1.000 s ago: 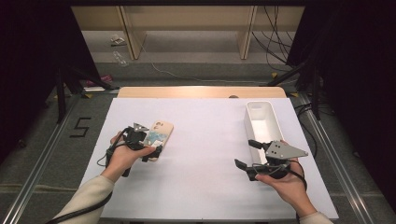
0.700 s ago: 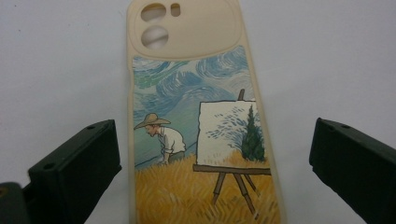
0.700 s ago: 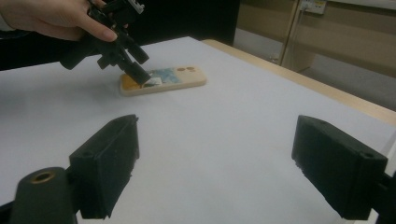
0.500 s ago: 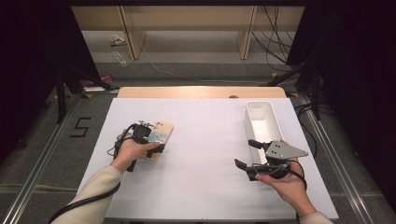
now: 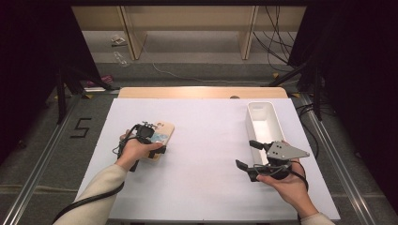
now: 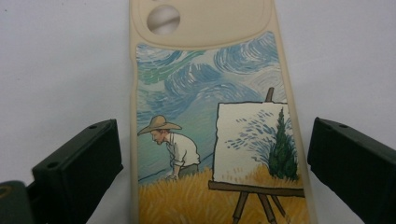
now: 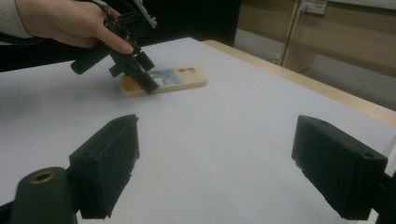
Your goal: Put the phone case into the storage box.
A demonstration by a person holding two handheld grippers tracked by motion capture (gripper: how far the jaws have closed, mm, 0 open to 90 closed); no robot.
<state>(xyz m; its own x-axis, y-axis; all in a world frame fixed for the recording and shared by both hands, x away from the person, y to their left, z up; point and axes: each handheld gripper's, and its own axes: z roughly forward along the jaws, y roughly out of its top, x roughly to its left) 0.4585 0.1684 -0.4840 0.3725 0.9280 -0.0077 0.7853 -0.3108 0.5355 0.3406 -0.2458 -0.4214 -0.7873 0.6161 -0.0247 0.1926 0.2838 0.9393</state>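
The left gripper (image 6: 215, 154) hangs open over the phone case (image 6: 210, 121), one jaw beside each long edge.

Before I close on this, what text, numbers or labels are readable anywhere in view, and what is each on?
"5": dark numeral marked on the grey floor left of the white table.
Beige phone case with a painted field scene: picture only, no words on it.
White oblong plastic bin: no label to read.
Small wall plate in the right gripper view: too blurred to read.
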